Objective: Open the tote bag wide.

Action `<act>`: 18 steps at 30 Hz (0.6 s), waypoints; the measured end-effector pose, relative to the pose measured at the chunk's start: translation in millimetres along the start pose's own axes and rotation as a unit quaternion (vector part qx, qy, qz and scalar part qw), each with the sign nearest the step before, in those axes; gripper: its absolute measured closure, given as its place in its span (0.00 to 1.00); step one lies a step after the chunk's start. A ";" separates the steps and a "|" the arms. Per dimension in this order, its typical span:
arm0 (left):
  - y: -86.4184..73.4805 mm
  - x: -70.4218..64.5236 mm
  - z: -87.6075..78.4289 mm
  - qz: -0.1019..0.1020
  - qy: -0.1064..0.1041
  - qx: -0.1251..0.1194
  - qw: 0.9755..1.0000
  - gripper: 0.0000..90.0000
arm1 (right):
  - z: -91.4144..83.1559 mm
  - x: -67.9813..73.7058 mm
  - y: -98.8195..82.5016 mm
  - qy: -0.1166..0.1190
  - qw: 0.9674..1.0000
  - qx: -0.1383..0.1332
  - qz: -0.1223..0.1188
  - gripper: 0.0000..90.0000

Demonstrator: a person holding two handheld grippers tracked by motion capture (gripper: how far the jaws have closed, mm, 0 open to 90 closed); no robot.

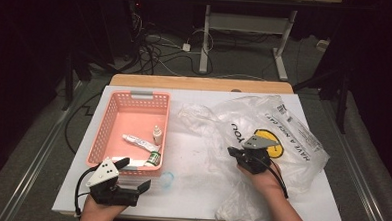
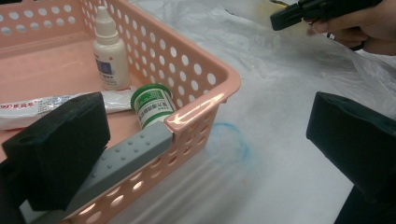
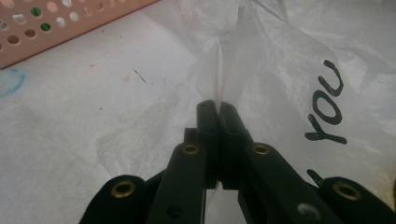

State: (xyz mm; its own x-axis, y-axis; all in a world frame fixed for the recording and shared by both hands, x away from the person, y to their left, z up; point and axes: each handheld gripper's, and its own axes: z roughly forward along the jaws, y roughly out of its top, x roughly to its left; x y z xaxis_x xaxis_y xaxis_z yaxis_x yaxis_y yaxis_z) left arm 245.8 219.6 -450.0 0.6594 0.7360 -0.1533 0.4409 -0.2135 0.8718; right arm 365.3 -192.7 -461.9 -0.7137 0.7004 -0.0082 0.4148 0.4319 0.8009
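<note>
While the left gripper [image 1: 133, 174] waits wide open at the pink basket's [image 1: 102, 131] five o'clock corner, holding nothing, the right gripper [image 3: 218, 106] works. Its jaws pinch a fold of the plastic bag [image 3: 261, 70].

Bright lit table [image 1: 195, 190], dark surroundings; near black jaws blurred.
</note>
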 end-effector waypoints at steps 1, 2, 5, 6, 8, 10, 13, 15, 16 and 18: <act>0.0 0.1 -0.3 -0.001 0.001 -0.001 1.000 0.00 | -5.1 -0.9 0.7 -0.003 1.000 -0.014 0.000 1.00; 0.1 0.2 -0.5 -0.001 0.001 -0.002 1.000 0.00 | -5.1 -0.9 0.7 -0.003 1.000 -0.014 0.000 1.00; 0.8 0.5 -1.3 -0.003 0.002 -0.004 1.000 0.00 | -10.2 -1.9 2.1 -0.005 1.000 -0.029 0.003 1.00; 1.1 0.3 -1.6 -0.004 0.002 -0.005 1.000 0.00 | -11.9 -2.3 2.8 -0.006 0.999 -0.034 0.001 1.00; 1.5 0.0 -2.0 -0.001 0.003 -0.005 1.000 0.00 | -15.3 -2.4 5.0 -0.010 0.999 -0.045 -0.002 1.00; 1.9 0.2 -2.8 -0.002 0.004 -0.006 1.000 0.00 | -19.2 -2.0 9.1 -0.016 0.998 -0.057 -0.006 1.00; 2.6 1.4 -3.8 -0.005 0.007 -0.009 1.000 0.00 | -21.7 -1.8 12.8 -0.018 0.998 -0.065 -0.006 1.00; 3.2 2.4 -4.8 -0.009 0.009 -0.011 1.000 0.00 | -22.6 -2.0 15.6 -0.014 0.997 -0.071 -0.001 1.00; 3.6 2.6 -5.2 -0.010 0.009 -0.012 1.000 0.00 | -21.5 -2.2 18.0 -0.016 0.997 -0.073 0.000 1.00; 4.5 3.3 -5.7 -0.010 0.011 -0.015 1.000 0.00 | -20.7 -2.7 18.7 -0.015 0.997 -0.072 0.004 1.00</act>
State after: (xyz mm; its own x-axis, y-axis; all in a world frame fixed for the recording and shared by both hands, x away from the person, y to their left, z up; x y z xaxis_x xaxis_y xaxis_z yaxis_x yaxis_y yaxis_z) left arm 246.5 224.8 -443.9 0.6371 0.7538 -0.1610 0.4357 -0.1799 0.8819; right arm 363.4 -198.3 -434.5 -0.6926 0.7211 -0.0174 0.3332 0.3413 0.8789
